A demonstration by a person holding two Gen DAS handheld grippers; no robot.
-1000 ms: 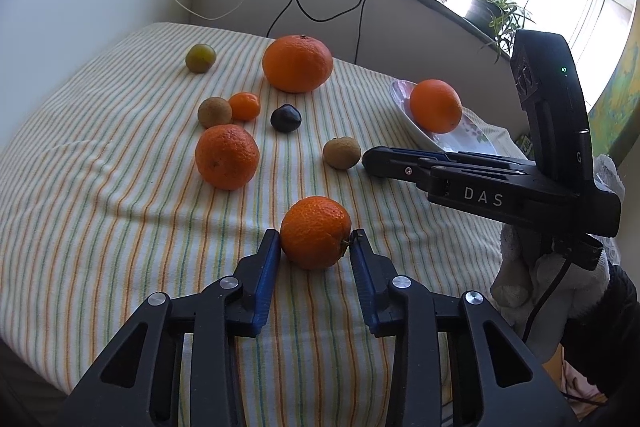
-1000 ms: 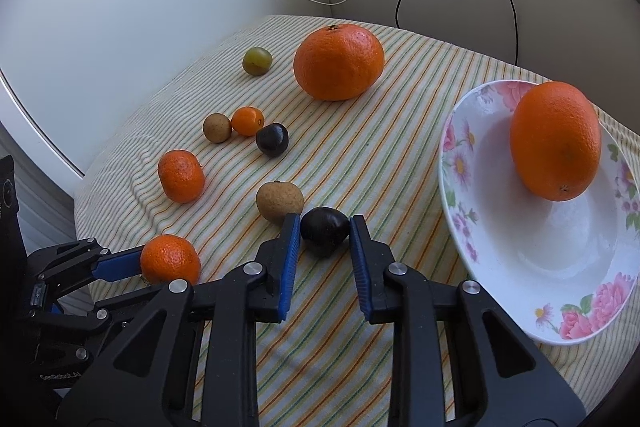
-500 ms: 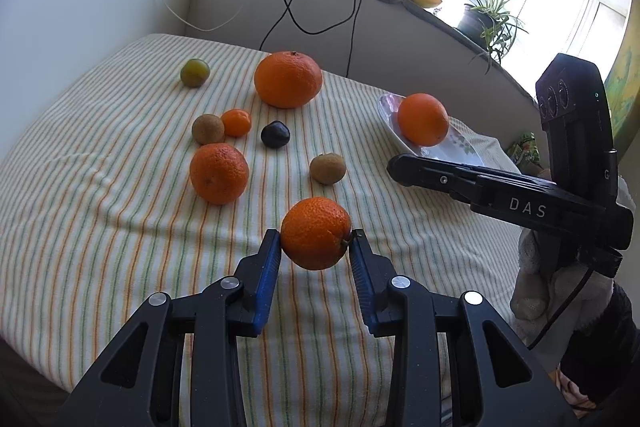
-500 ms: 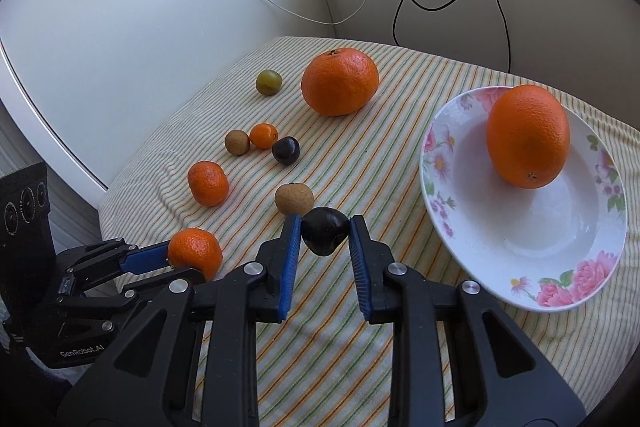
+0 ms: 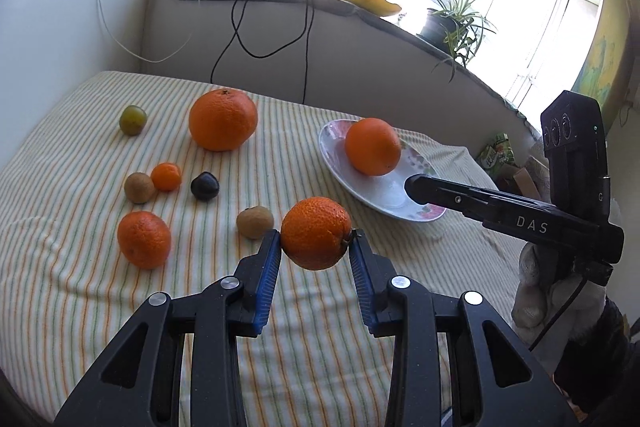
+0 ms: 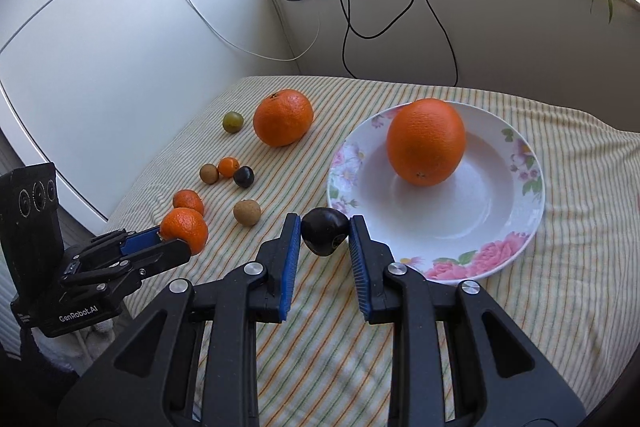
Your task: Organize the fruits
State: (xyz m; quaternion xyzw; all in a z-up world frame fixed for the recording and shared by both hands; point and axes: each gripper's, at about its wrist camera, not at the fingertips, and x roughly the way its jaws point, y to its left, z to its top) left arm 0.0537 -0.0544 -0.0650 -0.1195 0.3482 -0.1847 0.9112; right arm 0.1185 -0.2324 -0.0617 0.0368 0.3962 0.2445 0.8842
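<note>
Fruit sits clamped in both tools: the left gripper [image 5: 316,241] pinches a round orange tangerine [image 5: 316,233], the right gripper [image 6: 324,227] a small dark plum [image 6: 323,230], just short of the flowered white plate [image 6: 496,251] holding a big orange [image 6: 426,141].

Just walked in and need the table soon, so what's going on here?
A person is sorting fruit with a hand-held gripper in each hand. The left gripper is shut on a mandarin, the right gripper on a dark plum, both held above the striped cloth near the floral plate. One orange is already in the plate. Several fruits lie loose on the cloth, among them a big orange and another mandarin.
</note>
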